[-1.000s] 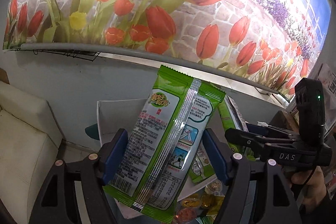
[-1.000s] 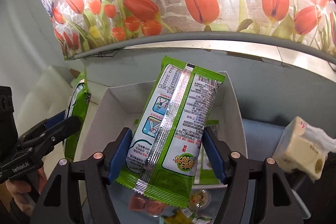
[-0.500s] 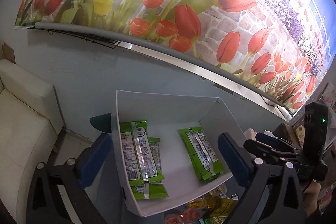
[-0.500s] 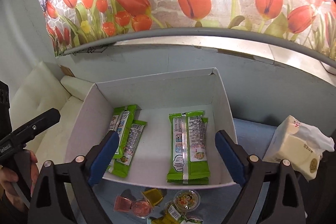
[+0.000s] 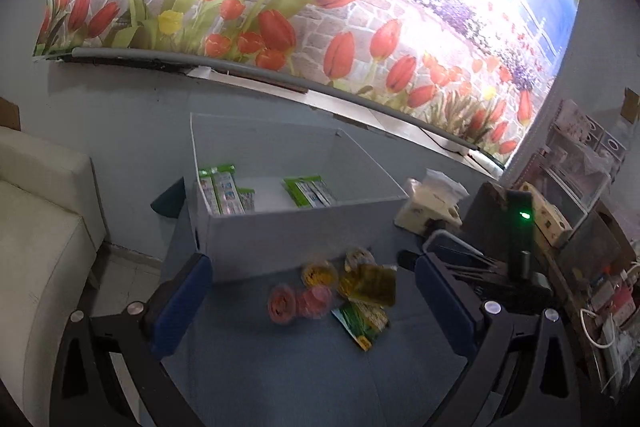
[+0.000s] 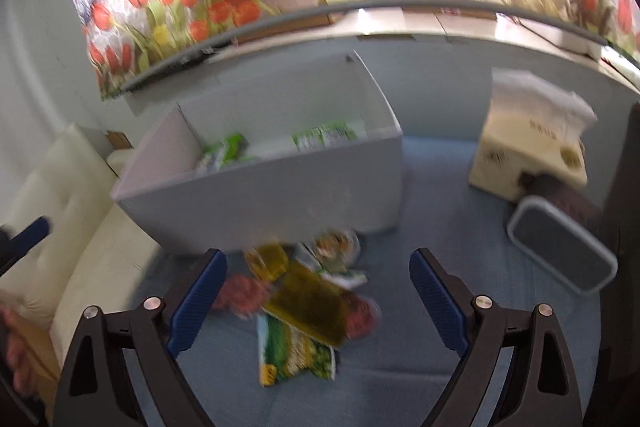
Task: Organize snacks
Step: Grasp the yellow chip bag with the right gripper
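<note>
A white box (image 5: pixel 300 227) (image 6: pixel 280 203) stands on the blue table with green snack packets (image 5: pixel 224 187) (image 5: pixel 310 191) (image 6: pixel 324 137) lying inside. In front of it is a loose pile: pink jelly cups (image 5: pixel 282 303) (image 6: pixel 240 293), a yellow cup (image 5: pixel 318 273), an olive-yellow packet (image 5: pixel 372 285) (image 6: pixel 308 303) and a green packet (image 5: pixel 362 323) (image 6: pixel 296 351). My left gripper (image 5: pixel 312 263) hangs open above the pile, holding nothing. My right gripper (image 6: pixel 317 255) is also open and empty over the same pile. The right view is blurred.
A tissue box (image 5: pixel 428 203) (image 6: pixel 528 147) sits right of the white box, with a grey-rimmed flat lid (image 6: pixel 560 247) near it. A white sofa (image 5: pixel 36 247) (image 6: pixel 68 227) borders the table's left side. Cluttered shelves (image 5: pixel 580 167) stand at far right.
Both grippers let go of their green packets, which now lie in the box. Both opened wide and drew back from the box, so the loose pile now shows between the fingers.
</note>
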`<state>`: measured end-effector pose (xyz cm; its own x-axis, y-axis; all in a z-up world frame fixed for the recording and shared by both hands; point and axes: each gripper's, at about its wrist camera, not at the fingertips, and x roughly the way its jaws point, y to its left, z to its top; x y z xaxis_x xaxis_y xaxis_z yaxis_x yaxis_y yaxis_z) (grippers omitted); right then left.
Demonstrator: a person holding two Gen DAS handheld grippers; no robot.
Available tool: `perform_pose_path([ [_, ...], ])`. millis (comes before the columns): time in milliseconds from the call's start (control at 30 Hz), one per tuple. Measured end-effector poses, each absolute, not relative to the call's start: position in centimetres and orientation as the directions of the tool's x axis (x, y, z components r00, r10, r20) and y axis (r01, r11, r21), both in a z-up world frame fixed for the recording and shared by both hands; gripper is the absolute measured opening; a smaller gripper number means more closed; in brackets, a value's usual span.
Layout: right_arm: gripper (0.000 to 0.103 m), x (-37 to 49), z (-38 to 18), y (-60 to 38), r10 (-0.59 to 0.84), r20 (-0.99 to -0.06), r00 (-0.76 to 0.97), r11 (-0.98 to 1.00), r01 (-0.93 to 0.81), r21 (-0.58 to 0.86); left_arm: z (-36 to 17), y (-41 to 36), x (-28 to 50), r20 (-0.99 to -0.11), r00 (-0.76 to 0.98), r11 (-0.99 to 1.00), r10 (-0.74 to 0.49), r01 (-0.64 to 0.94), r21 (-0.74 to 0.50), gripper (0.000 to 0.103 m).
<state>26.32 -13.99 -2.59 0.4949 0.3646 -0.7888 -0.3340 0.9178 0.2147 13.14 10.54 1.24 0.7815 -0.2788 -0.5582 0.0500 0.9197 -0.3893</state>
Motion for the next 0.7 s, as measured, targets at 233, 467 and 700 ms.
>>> perform_pose_path([
  [233, 0.096, 26.3, -6.9, -12.7, 0.328, -0.831, 0.450, 0.922, -0.343, 0.178, -1.9, 7.3, 5.5, -0.607, 0.728, 0.913, -0.320, 0.066, -0.403, 0.103],
  [467, 0.068, 27.3, -9.1, -11.7, 0.318, -0.844, 0.433, 0.924, -0.341, 0.173, -3.7, 7.3, 3.3, -0.648, 0.694, 0.907, -0.314, 0.018, -0.420, 0.103],
  [700, 0.045, 27.0, -8.3, -12.7, 0.355, -0.830, 0.431, 0.912, -0.354, 0.207, -4.7, 8.4, 3.6, -0.666, 0.681, 0.897, -0.304, -0.029, -0.440, 0.103],
])
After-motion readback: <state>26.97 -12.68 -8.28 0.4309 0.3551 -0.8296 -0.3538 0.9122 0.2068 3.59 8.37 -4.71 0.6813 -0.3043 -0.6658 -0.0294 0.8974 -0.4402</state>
